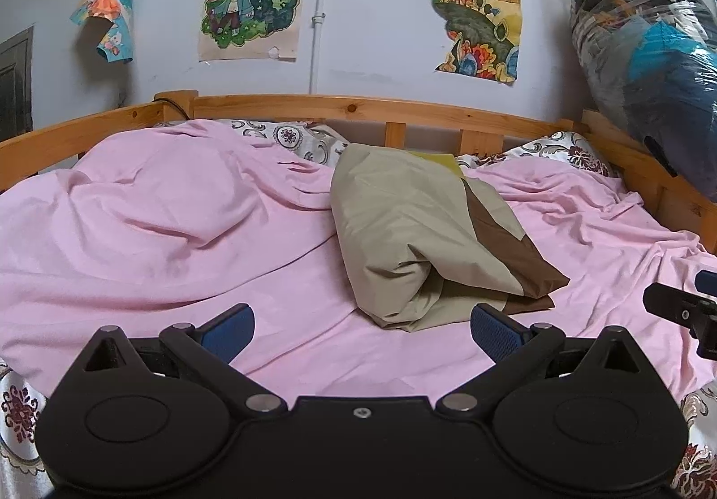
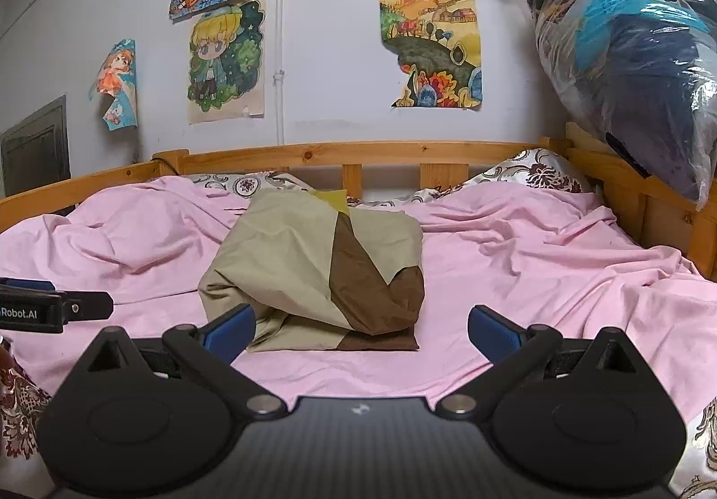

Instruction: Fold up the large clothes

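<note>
Both tools hover level over the near edge of the bed, side by side and pointing toward the far wall. The left tool [image 1: 362, 331] has its fingers spread wide and holds nothing; the right tool [image 2: 362, 331] is just as wide and empty. The folded cloth [image 2: 313, 270], tan with brown patches, lies mid-bed on the pink sheet [image 1: 157, 221], just beyond the fingertips.
</note>
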A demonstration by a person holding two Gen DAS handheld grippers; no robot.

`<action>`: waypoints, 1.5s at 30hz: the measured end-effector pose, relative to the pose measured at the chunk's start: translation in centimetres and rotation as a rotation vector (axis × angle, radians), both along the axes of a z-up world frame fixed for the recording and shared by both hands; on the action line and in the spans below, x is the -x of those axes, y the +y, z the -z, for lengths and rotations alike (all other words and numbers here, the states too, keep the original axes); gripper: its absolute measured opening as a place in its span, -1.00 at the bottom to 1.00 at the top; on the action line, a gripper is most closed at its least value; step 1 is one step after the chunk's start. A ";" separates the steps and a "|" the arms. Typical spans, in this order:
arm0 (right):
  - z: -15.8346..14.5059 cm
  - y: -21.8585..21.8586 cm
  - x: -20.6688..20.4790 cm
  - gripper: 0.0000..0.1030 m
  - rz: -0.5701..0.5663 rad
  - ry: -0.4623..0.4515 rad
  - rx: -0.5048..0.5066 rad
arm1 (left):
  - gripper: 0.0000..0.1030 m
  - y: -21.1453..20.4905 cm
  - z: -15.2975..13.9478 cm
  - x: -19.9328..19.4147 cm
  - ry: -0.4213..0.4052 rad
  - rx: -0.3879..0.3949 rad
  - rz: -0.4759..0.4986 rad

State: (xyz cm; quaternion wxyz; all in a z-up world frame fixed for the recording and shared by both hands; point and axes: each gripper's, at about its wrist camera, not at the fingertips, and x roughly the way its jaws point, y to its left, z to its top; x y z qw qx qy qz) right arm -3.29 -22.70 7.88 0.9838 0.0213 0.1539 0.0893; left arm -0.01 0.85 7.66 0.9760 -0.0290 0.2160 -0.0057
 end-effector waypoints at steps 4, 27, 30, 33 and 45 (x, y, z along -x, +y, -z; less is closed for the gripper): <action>0.1 -0.2 -0.2 1.00 -0.003 0.005 0.003 | 0.99 0.2 0.0 0.0 0.000 0.009 -0.003; 0.2 -0.6 -0.4 1.00 -0.008 0.011 0.008 | 0.99 0.3 -0.1 0.0 -0.001 0.013 -0.004; 0.2 -0.7 -0.4 1.00 -0.009 0.010 0.009 | 0.99 0.3 -0.1 0.0 0.000 0.014 -0.005; 0.2 -0.7 -0.4 1.00 -0.010 0.010 0.008 | 0.99 0.2 -0.1 0.0 0.000 0.013 -0.005; 0.2 -0.8 -0.4 1.00 -0.011 0.011 0.009 | 0.99 0.2 -0.1 0.0 0.000 0.015 -0.006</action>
